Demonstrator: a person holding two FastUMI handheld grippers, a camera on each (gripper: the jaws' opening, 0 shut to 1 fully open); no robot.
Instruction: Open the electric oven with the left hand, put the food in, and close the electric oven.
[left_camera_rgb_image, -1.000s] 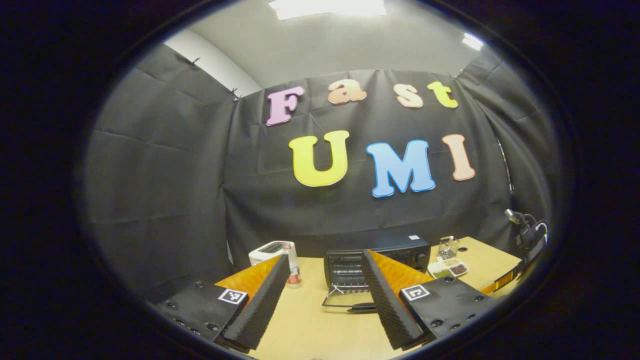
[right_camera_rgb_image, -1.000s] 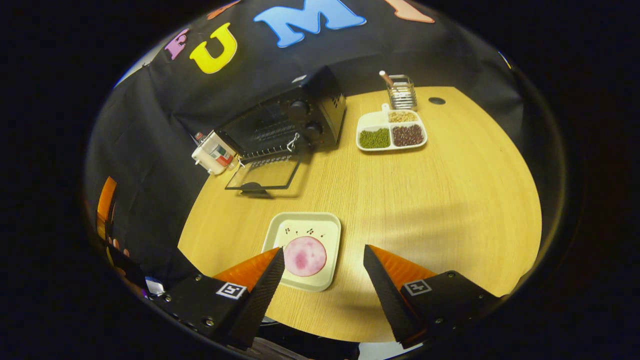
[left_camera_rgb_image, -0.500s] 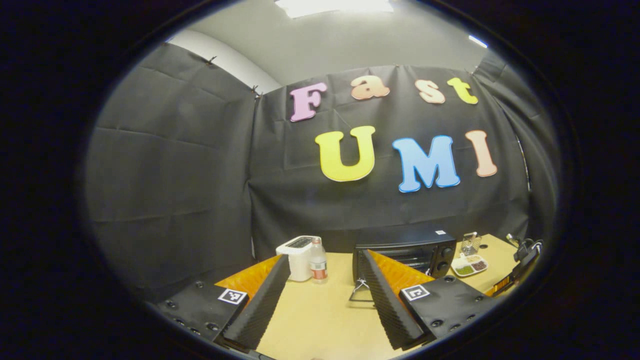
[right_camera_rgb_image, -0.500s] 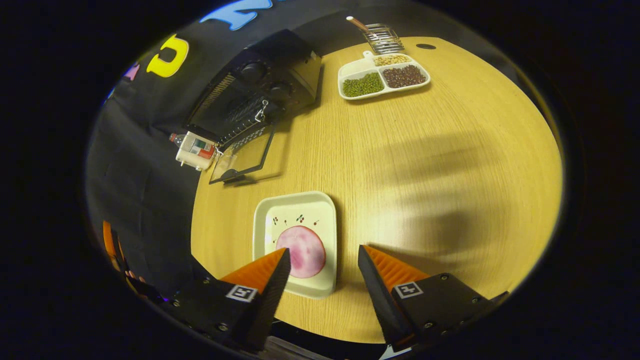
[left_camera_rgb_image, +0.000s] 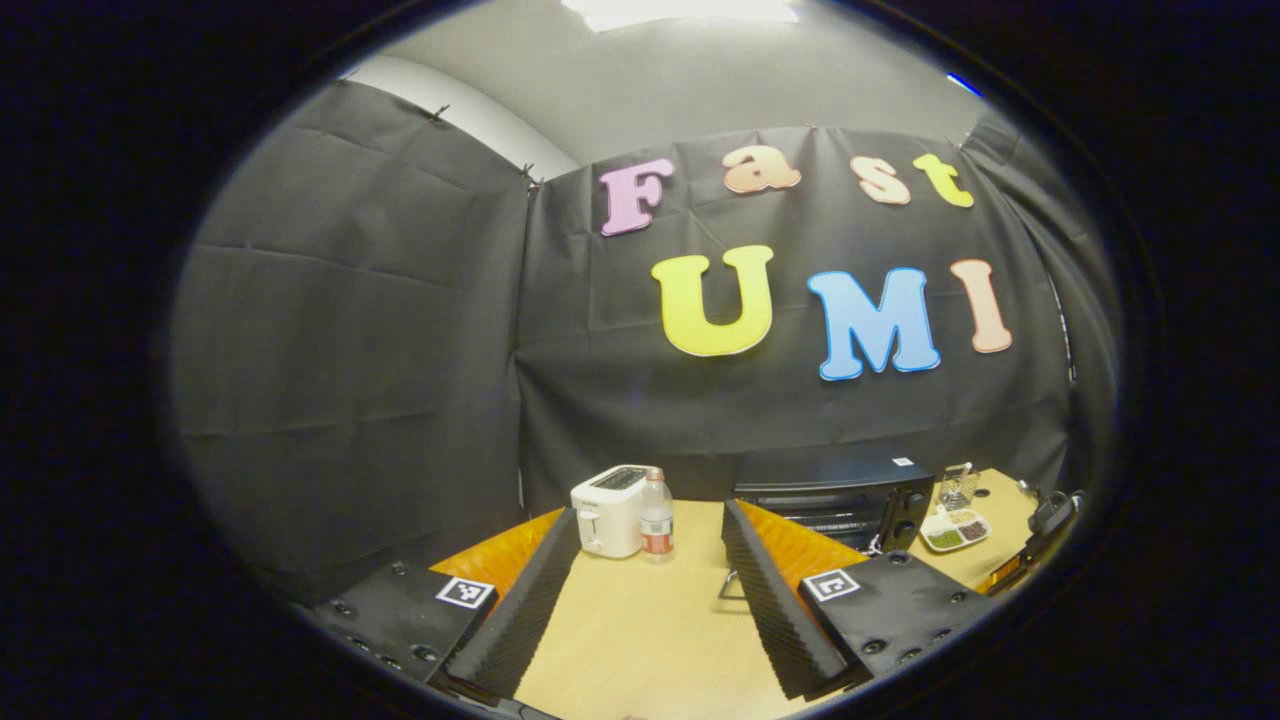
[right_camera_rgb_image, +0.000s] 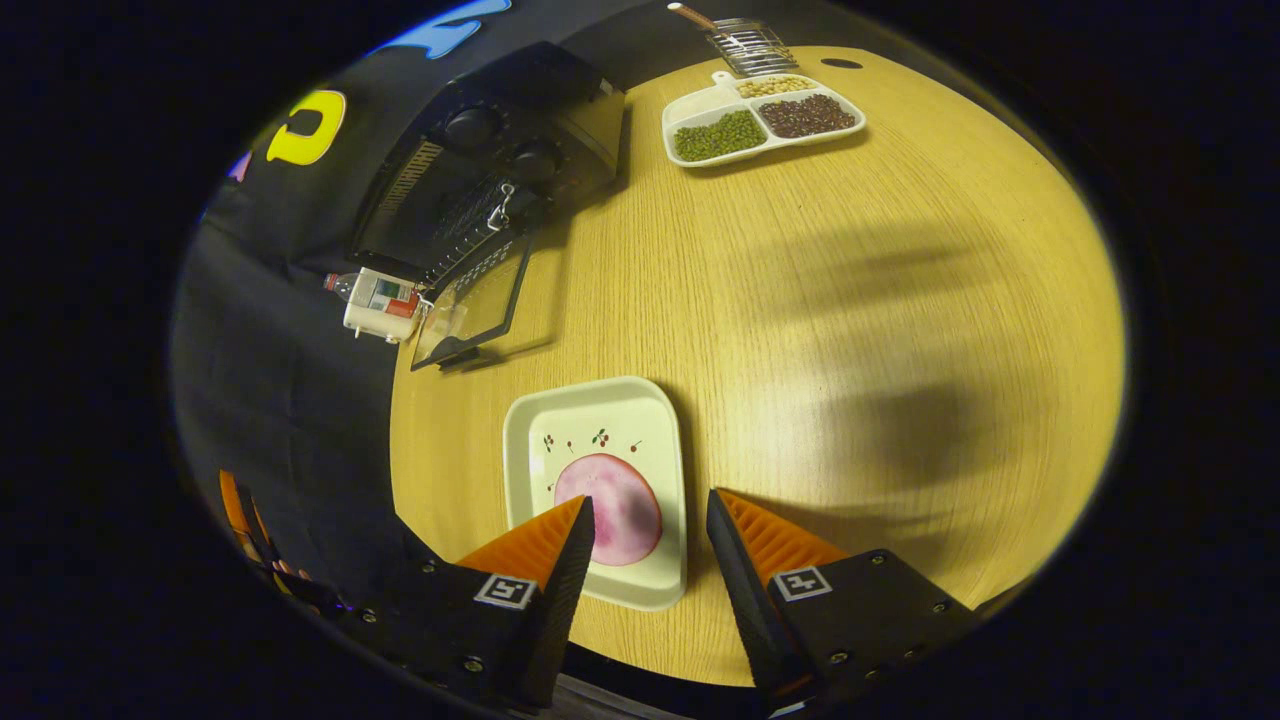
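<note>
From the right gripper view the wooden table (right_camera_rgb_image: 850, 300) spreads out below, with the black electric oven (right_camera_rgb_image: 490, 170) far ahead and to the left of the right gripper (right_camera_rgb_image: 645, 530), its glass door (right_camera_rgb_image: 475, 305) swung down flat onto the tabletop. Directly under that gripper's spread, empty fingers sits a cream square plate (right_camera_rgb_image: 655, 420) carrying a round pink slice of food (right_camera_rgb_image: 612, 500), which lies just ahead of the left fingertip and between the two. Far ahead, a white divided dish (right_camera_rgb_image: 765, 115) holds green, dark red and pale beans, with a wire holder (right_camera_rgb_image: 745, 40) behind it. The left gripper view looks level across the table: the left gripper (left_camera_rgb_image: 650, 540) hangs parted and holds nothing, a white toaster (left_camera_rgb_image: 608, 508) and a small bottle (left_camera_rgb_image: 656, 515) stand ahead between its fingers, and the oven is ahead to its right. The bottle's label is too small to read.
</note>
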